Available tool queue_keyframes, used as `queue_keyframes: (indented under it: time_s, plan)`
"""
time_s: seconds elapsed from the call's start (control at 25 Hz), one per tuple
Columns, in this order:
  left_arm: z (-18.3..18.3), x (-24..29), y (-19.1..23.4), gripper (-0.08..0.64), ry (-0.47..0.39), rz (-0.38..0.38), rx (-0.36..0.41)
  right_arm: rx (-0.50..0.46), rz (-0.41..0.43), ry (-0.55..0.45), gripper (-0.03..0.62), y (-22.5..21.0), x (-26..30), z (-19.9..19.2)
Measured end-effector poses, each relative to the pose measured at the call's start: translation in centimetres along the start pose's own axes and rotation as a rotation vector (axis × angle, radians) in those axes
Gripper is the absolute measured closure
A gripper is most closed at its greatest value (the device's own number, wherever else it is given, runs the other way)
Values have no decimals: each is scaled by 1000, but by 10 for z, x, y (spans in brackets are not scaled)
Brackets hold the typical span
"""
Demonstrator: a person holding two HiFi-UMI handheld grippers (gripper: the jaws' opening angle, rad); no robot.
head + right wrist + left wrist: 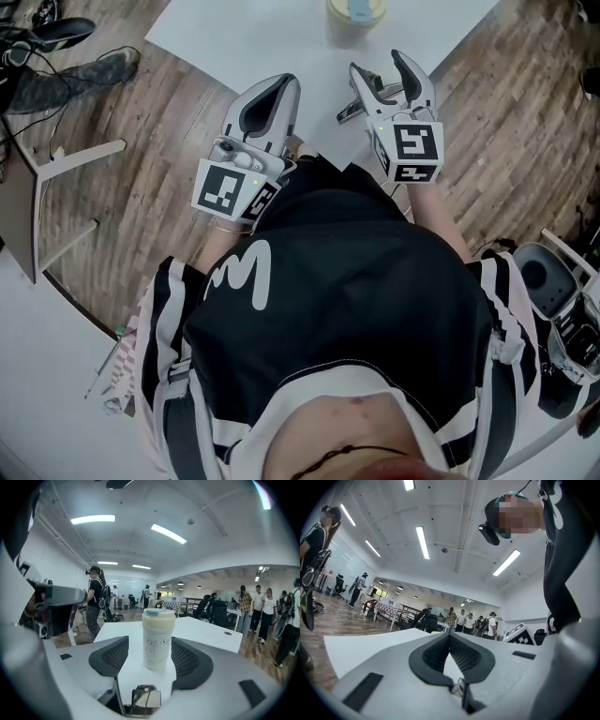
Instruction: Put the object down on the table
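A cream tumbler with a pale lid and light blue cap (356,14) stands upright on the white table (262,37) at its near corner. In the right gripper view the tumbler (158,634) shows in line with the jaws gap, a little beyond the tips and untouched. My right gripper (377,64) is open and empty, just short of the tumbler. My left gripper (274,92) hovers over the table edge to the left, shut with nothing in it. Its dark pads (461,656) meet at the tips over the table (356,644).
Wooden floor (169,112) surrounds the table. A chair frame (56,187) stands at the left, with shoes and cables (66,66) beyond it. Grey equipment (553,281) sits at the right. Several people (262,606) stand far off in the room.
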State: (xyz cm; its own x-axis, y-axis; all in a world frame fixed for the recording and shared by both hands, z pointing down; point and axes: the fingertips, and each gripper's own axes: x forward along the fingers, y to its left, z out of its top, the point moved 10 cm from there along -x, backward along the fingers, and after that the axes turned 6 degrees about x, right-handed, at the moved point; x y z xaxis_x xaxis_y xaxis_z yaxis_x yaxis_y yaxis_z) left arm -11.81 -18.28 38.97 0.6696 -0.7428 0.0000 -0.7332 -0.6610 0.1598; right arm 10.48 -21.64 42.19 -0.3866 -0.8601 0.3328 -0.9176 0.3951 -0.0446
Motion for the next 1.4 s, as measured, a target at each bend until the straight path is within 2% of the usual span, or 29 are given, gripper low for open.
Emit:
queue_keyframes:
  time_s: [0.16, 0.48, 0.52, 0.56, 0.6, 0.64, 1.08, 1.2, 1.4]
  plan:
    - [6, 5, -3, 555, -8, -26, 19, 39, 5, -92, 301, -1, -15, 24]
    - [19, 19, -6, 555, -26, -66, 50, 46, 32, -209, 305, -1, -35, 54]
    - [20, 21, -6, 555, -32, -69, 54, 51, 28, -224, 317, -1, -37, 56]
    - [22, 23, -6, 555, -39, -73, 56, 54, 18, -239, 359, -1, -37, 56]
    - [24, 24, -5, 555, -45, -76, 58, 58, 6, -252, 447, -2, -37, 56]
    - [25, 25, -5, 555, -49, -80, 60, 64, -2, -260, 503, -2, -36, 56]
    - [29, 20, -4, 555, -66, -85, 62, 61, -7, -297, 563, 7, -41, 59]
    - [29, 15, -2, 555, -68, -90, 65, 70, 0, -295, 571, 10, -44, 53]
    - [19, 3, -1, 555, -65, -105, 68, 101, -41, -298, 572, 20, -54, 34]
